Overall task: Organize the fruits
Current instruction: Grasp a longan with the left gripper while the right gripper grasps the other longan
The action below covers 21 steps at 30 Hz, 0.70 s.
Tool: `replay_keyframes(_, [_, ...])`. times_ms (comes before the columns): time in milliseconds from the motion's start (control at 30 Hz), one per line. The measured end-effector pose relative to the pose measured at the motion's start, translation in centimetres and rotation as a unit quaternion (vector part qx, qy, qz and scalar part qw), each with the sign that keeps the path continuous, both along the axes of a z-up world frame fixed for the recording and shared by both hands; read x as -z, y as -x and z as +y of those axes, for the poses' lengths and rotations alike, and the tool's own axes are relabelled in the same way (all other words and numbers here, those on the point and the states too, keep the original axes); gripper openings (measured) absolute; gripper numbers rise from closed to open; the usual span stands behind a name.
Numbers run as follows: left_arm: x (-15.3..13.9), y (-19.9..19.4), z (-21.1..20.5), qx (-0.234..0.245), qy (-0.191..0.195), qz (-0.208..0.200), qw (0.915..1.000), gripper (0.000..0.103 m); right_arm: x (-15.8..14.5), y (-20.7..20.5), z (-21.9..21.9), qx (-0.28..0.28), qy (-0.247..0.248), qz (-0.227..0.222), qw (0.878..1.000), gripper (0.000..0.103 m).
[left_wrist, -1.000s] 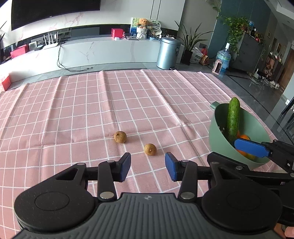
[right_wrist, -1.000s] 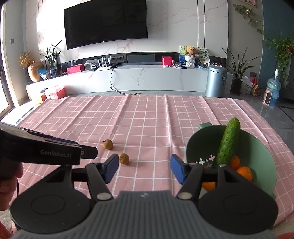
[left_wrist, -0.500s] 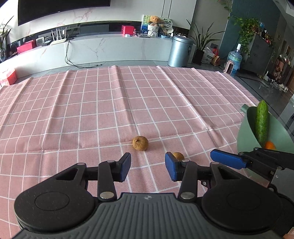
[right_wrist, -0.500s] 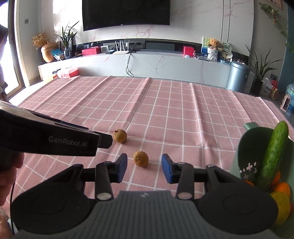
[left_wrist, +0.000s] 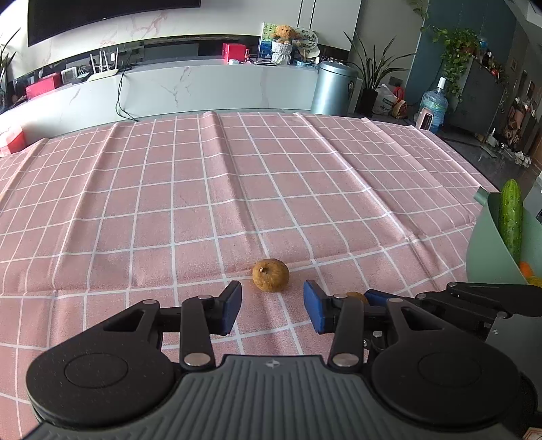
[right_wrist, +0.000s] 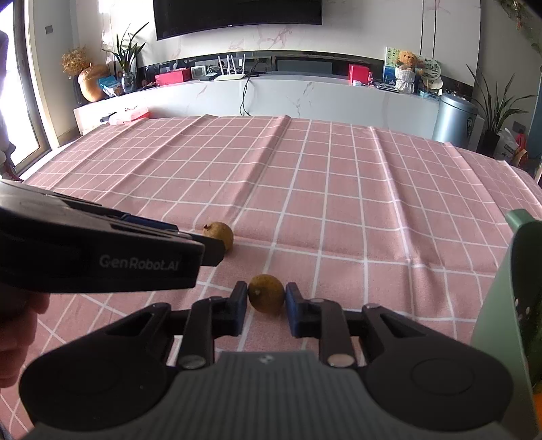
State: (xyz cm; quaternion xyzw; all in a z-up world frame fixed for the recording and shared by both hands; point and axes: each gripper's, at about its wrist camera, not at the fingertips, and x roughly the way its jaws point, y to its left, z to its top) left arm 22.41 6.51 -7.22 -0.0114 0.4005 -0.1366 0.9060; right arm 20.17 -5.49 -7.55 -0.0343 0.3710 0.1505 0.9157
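Sitting between right tool point(right_wrist: 263, 306) pads: brown fruit point(right_wrist: 266, 293).

A dark television point(right_wrist: 237, 13) is mounted on a marbled white wall, above a long white cabinet point(right_wrist: 305, 98). Daylight is admitted through a window point(right_wrist: 20, 84) at left.
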Motion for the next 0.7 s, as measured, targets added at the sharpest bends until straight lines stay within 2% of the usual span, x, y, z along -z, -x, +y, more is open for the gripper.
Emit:
replay_keyframes(267, [0.7,-1.3,-0.3,-0.002,0.005,0.0,1.0,0.049,-0.4,-0.1,-0.7,0.028,0.008,-0.022,0.999,0.019])
replay_keyframes(367, [0.9,-1.7,-0.3,-0.008,0.005,0.003,0.9999,0.046,-0.5,-0.2,-0.9,0.031,0.005,-0.021,0.999,0.019])
replay_keyframes(533, [1.0,-1.8,-0.6,-0.009,0.003,0.003,1.0,0.032,-0.3,-0.1,-1.1,0.031,0.003,-0.014,0.999,0.019])
replay_keyframes(700, [0.7,-1.6,-0.7,-0.002,0.005,-0.002,1.0,0.03,-0.2,0.0,-1.3,0.034,0.001,-0.011,0.999,0.019])
